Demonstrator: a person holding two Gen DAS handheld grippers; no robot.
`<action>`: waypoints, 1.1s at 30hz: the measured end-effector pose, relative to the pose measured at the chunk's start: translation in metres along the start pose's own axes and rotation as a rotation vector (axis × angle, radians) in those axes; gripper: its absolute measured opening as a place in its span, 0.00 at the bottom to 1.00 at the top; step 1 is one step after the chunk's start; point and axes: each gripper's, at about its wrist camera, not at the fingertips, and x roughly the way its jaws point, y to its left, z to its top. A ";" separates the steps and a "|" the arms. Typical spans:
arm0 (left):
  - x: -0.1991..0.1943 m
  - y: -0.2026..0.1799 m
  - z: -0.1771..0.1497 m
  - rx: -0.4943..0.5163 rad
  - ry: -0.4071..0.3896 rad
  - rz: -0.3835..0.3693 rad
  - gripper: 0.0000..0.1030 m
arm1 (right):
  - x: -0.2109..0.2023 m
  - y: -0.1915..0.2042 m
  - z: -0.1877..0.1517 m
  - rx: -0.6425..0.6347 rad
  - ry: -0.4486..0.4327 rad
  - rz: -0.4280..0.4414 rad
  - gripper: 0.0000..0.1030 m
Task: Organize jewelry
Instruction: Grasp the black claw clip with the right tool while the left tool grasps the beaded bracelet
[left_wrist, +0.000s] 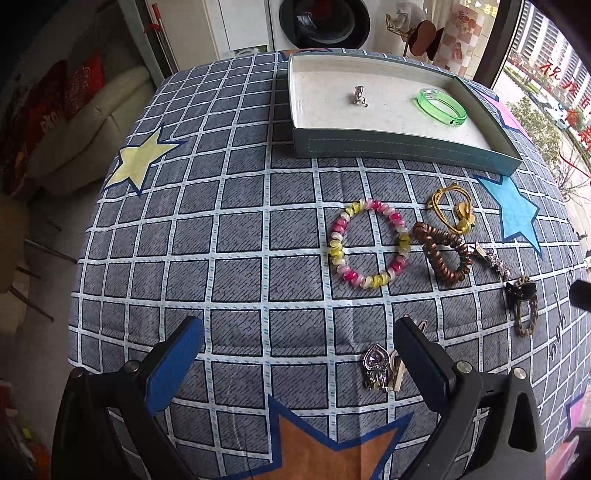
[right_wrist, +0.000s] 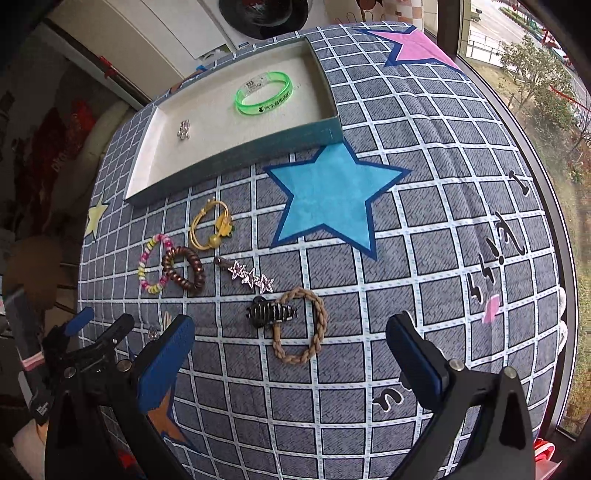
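Observation:
A shallow teal box (left_wrist: 402, 149) (right_wrist: 236, 157) at the table's far side holds a green bangle (left_wrist: 441, 107) (right_wrist: 264, 92) and a small silver piece (left_wrist: 360, 96) (right_wrist: 183, 129). On the cloth lie a pink-yellow bead bracelet (left_wrist: 369, 245) (right_wrist: 155, 264), a brown coil tie (left_wrist: 441, 258) (right_wrist: 184, 271), a yellow hair tie (left_wrist: 452, 212) (right_wrist: 212, 225), a star clip (left_wrist: 493, 260) (right_wrist: 251, 277), a black claw clip (right_wrist: 271, 312) on a braided tan tie (right_wrist: 301, 326), and a purple heart piece (left_wrist: 376, 363). My left gripper (left_wrist: 299, 363) is open above the cloth, its right finger beside the heart piece. My right gripper (right_wrist: 290, 360) is open, just short of the braided tie.
The table is covered by a blue checked cloth with stars (right_wrist: 328, 192). A window runs along the right (right_wrist: 554, 110). A washing machine (left_wrist: 325, 22) and a sofa (left_wrist: 92, 122) stand beyond the table. The left gripper's body shows at the right wrist view's left edge (right_wrist: 74, 354).

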 end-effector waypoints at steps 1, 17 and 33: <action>0.001 0.001 0.001 -0.009 0.002 -0.004 1.00 | 0.002 0.002 -0.004 -0.012 0.003 -0.010 1.00; 0.030 -0.004 0.038 0.017 -0.012 -0.028 0.96 | 0.021 0.030 -0.015 -0.094 -0.022 -0.117 0.87; 0.048 -0.018 0.046 0.052 0.007 -0.060 0.76 | 0.045 0.045 -0.006 -0.139 -0.005 -0.169 0.29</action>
